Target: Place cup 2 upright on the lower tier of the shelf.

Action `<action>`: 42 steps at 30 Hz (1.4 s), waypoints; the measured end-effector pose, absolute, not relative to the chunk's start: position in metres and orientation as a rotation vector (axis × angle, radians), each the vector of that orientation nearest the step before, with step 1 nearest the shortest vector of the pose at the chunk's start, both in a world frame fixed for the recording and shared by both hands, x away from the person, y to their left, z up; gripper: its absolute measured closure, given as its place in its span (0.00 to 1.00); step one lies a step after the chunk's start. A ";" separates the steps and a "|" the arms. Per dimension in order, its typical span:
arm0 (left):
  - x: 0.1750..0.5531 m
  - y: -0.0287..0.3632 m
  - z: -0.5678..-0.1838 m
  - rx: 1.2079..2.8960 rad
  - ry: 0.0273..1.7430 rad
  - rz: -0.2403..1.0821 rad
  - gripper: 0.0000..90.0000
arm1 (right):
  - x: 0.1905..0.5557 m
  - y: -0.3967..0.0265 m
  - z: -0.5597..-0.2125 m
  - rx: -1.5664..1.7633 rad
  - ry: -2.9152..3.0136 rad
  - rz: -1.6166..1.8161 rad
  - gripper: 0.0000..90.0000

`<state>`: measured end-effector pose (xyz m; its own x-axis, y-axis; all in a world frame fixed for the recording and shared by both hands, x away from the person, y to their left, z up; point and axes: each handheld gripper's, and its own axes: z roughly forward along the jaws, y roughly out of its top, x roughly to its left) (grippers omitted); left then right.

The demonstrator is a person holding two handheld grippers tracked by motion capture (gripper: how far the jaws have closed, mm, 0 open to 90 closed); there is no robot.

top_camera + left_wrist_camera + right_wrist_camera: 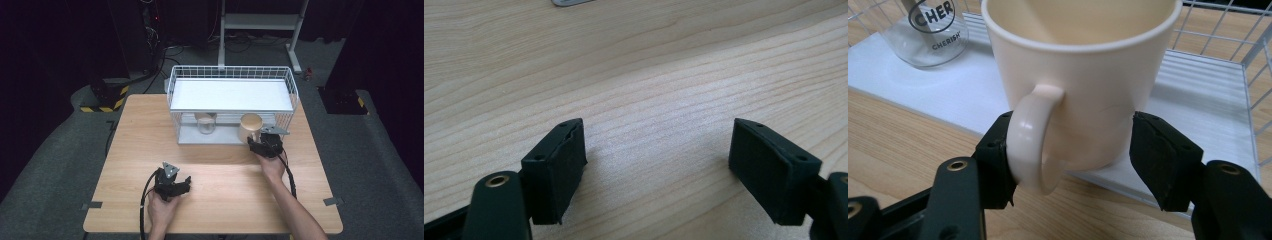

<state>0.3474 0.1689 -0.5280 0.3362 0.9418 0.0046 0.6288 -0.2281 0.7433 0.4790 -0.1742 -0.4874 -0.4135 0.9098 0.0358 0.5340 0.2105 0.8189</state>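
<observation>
Right gripper view shows a cream mug [1083,75], glossy, upright, mouth up, its loop handle turned toward the camera. The right gripper [1073,160] has its jaws either side of the mug's lower body, one pad against the handle, the other just beside the wall; whether they clamp it I cannot tell. The mug sits at the front edge of the white wire rack [232,95], on its lower shelf, right of a clear glass [928,35]. The left gripper [656,170] rests near the table's [220,170] front edge, jaws wide apart over bare wood.
</observation>
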 end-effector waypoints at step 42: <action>0.347 0.169 -0.528 1.953 1.373 0.617 0.26 | 0.513 -0.165 -0.497 1.406 2.012 1.096 0.49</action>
<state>0.3474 0.1690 -0.5280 0.3362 0.9418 0.0050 0.6288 -0.2285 0.7432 0.5130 -0.1651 -0.4972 -0.3795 0.9220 0.0766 0.5646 0.1651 0.8087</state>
